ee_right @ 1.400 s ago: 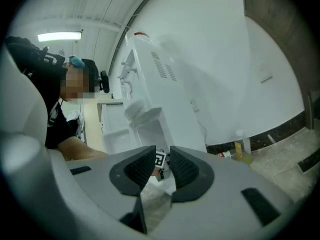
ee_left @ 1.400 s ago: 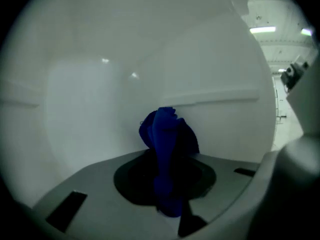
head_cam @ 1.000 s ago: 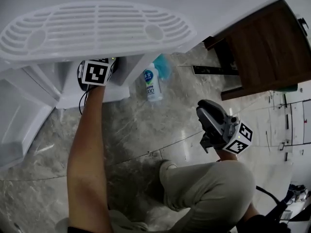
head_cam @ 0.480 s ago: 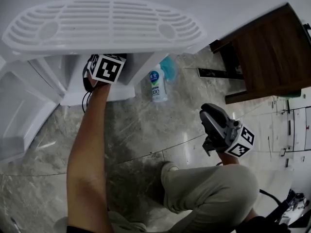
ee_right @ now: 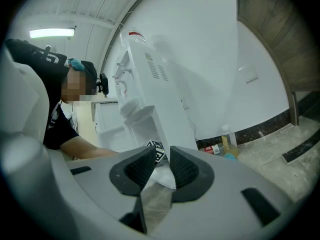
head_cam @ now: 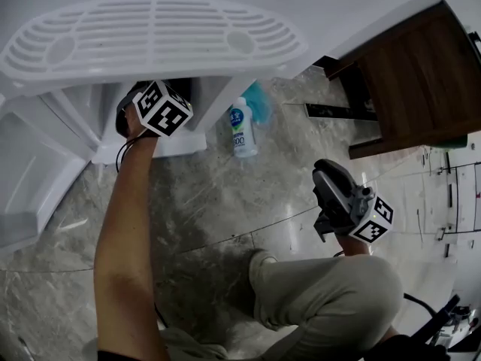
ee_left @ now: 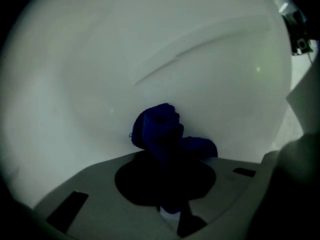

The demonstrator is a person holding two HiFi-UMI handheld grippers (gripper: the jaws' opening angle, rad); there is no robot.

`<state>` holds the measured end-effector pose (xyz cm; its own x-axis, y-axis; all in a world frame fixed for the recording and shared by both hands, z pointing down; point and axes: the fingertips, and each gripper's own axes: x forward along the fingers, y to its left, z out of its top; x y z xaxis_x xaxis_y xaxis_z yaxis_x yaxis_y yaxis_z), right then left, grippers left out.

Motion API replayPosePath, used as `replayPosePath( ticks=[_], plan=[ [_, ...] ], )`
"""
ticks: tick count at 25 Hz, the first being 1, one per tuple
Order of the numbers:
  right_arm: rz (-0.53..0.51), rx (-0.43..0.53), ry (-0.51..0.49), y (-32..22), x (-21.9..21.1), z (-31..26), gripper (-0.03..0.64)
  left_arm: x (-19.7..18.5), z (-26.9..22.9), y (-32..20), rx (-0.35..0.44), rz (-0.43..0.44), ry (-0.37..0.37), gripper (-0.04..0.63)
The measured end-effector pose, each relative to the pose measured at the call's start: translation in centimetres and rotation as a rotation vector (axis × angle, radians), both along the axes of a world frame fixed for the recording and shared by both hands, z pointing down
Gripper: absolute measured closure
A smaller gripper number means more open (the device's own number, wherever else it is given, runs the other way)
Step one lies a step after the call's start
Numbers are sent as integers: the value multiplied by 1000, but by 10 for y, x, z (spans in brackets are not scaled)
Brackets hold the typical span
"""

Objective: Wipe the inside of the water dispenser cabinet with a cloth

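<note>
Marbled grey floor (head_cam: pixel 218 198) beneath white water dispenser (head_cam: pixel 150 43), brown wooden panel (head_cam: pixel 421 74) alongside

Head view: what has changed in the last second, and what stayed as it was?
The left gripper, shut on the blue cloth, rolled at the mouth of the cabinet: its marker cube now stands on a corner. The right gripper and the bottle kept their places.

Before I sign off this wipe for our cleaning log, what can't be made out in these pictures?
Left claw pads: left gripper view, lost in dark under the blue cloth.
Cloth against cabinet wall: contact unclear, too dim.
Cabinet inside: head view, hidden by the dispenser's grille.
Bottle label: head view, too small.
</note>
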<state>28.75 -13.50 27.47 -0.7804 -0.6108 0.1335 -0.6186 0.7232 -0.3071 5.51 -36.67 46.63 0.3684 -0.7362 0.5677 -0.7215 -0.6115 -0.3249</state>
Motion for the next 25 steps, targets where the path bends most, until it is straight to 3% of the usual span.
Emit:
replayPosePath(
  ticks=[4, 6, 16, 19, 22, 25],
  plan=[
    [-24, -23, -22, 1, -12, 12, 534, 10, 1, 28, 22, 190, -6, 528],
    [-36, -31, -30, 2, -18, 17, 534, 10, 0, 32, 43, 219, -20, 528],
    [-21, -48, -32, 7, -4, 20, 534, 1, 2, -7, 110, 95, -195, 526],
    [-6, -45, -32, 4, 4, 19, 534, -2, 2, -15, 112, 56, -215, 526],
    [8, -44, -52, 1, 8, 18, 534, 2, 1, -7, 103, 72, -180, 526],
    [-3, -49, -46, -1, 1, 22, 534, 9, 1, 12, 48, 182, -56, 526]
  ],
)
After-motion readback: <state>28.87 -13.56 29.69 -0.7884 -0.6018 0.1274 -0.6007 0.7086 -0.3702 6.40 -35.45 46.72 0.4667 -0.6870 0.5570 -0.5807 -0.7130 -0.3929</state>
